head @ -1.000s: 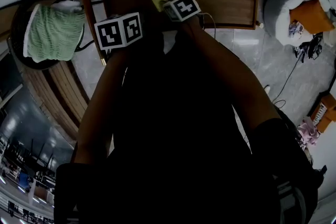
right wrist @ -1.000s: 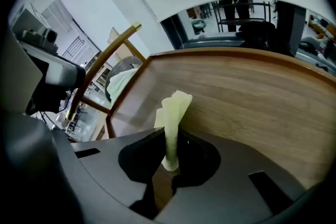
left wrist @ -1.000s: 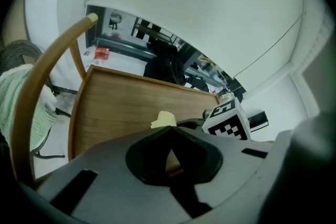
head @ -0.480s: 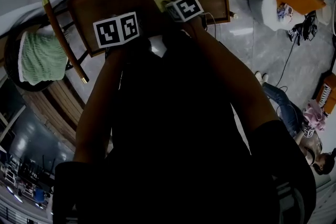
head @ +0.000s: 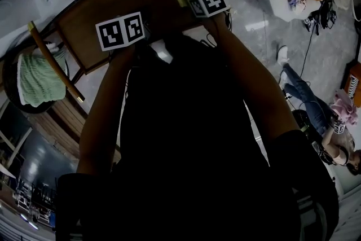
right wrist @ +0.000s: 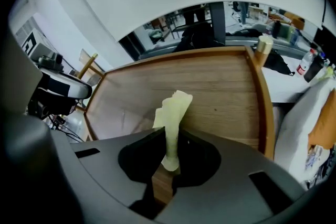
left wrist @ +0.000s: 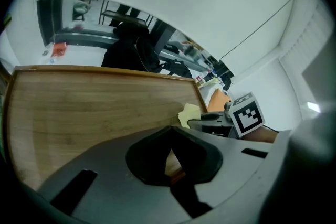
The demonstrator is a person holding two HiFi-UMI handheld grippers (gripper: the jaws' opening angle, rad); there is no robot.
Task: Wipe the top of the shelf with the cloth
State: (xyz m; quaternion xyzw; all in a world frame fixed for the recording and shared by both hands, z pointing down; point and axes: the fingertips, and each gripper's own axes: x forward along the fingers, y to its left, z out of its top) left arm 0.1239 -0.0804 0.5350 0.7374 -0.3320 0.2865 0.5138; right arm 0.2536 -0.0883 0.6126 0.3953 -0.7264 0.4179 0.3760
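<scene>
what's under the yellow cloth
The wooden shelf top lies under the yellow cloth, which the right tool grips. The patch directly beneath is covered, so contact cannot be seen.

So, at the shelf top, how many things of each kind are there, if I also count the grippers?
Grippers: 2, the left gripper shut on nothing, the right gripper shut on the cloth.
Cloth: 1, yellow.
Shelf: 1, wooden.
Total: 4.
</scene>
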